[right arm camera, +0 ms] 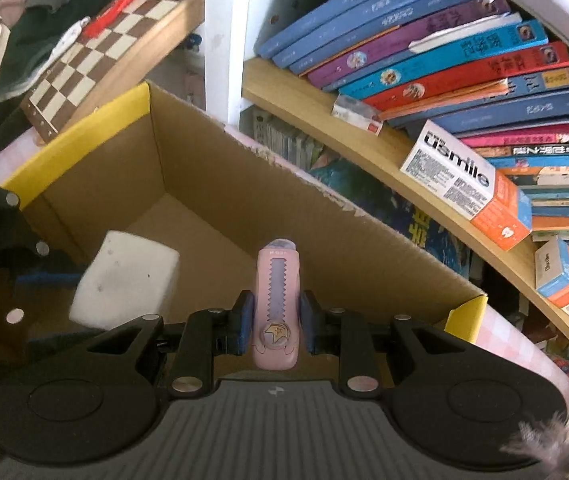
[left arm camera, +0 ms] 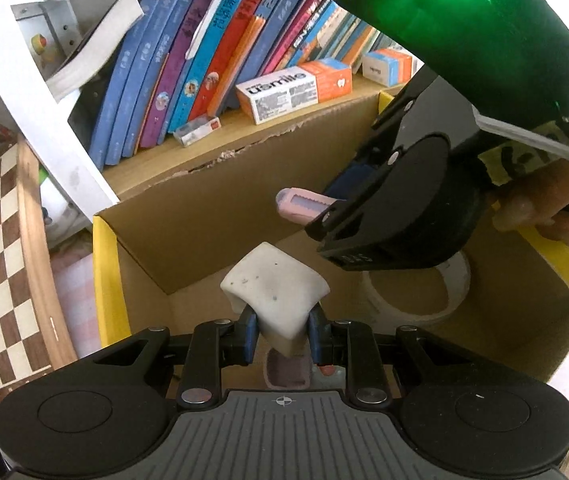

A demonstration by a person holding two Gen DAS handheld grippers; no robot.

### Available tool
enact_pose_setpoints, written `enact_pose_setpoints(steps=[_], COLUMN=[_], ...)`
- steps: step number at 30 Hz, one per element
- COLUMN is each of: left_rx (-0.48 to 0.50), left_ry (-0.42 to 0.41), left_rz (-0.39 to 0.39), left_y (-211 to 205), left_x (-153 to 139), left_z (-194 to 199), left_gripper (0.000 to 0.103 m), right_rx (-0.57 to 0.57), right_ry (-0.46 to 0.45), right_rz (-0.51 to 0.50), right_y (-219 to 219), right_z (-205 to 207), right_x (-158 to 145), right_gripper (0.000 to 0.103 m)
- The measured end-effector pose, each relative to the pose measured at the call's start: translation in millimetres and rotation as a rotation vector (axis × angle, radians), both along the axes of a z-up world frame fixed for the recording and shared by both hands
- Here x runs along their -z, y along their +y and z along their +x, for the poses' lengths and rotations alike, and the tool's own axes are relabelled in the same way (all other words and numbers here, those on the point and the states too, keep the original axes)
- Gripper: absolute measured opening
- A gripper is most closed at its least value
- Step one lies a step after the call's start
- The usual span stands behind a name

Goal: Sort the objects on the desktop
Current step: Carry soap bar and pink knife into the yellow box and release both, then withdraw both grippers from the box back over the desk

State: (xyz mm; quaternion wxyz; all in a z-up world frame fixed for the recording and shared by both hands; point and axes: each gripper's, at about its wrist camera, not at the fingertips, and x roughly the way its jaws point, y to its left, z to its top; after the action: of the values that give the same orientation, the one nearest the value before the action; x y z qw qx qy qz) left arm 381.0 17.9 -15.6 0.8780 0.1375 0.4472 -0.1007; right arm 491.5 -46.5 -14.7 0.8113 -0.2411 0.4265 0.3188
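Left wrist view: left tool [left arm camera: 280, 334] pinches a white eraser [left arm camera: 274, 298], soft and light, over the box [left arm camera: 212, 208]. Right tool [right arm camera: 277, 326] clamps a pink cutter [right arm camera: 277, 304] mid-body; rigid, smooth, apt to slip.

Ahead of both grippers, a wooden shelf [right arm camera: 384, 152] is carrying a leaning row of books [right arm camera: 444, 40]. An orange-and-white box [right arm camera: 468, 188] and a small white packet [right arm camera: 356, 114] are lying on the shelf in front of them.

Beyond the left gripper, a roll of tape [left arm camera: 416, 292] is lying on the floor of the cardboard box [left arm camera: 220, 208].
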Motion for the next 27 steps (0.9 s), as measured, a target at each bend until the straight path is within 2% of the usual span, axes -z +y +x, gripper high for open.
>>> enact_pose_setpoints(steps=[8, 13, 15, 16, 17, 20, 27], left_rx=[0.014, 0.030, 0.034, 0.035, 0.036, 0.038, 0.031], left_ry=[0.038, 0.034, 0.027, 0.018, 0.009, -0.018, -0.110], left_rz=[0.015, 0.017, 0.015, 0.018, 0.019, 0.026, 0.020], left_y=[-1.4, -3.5, -3.8, -4.1, -4.3, -5.2, -4.6], left_x=[7.9, 5.4, 3.4, 1.7, 0.4, -5.6, -29.7], left_z=[10.3, 9.1, 8.2, 6.6, 5.1, -1.2, -26.1], left_gripper=[0.027, 0.028, 0.042, 0.055, 0.061, 0.070, 0.080], right_rx=[-0.007, 0.002, 0.007, 0.010, 0.012, 0.019, 0.062], right_ry=[0.016, 0.009, 0.003, 0.001, -0.003, -0.018, -0.082], right_rz=[-0.014, -0.006, 0.002, 0.008, 0.014, 0.037, 0.130], right_y=[2.2, 1.2, 0.3, -0.4, -1.3, -5.1, -23.7], right_z=[2.3, 2.0, 1.7, 1.0, -0.2, -5.3, -23.8], right_x=[7.1, 5.0, 2.7, 1.0, -1.0, -9.7, -39.8], right_gripper=[0.023, 0.025, 0.031, 0.035, 0.037, 0.043, 0.062])
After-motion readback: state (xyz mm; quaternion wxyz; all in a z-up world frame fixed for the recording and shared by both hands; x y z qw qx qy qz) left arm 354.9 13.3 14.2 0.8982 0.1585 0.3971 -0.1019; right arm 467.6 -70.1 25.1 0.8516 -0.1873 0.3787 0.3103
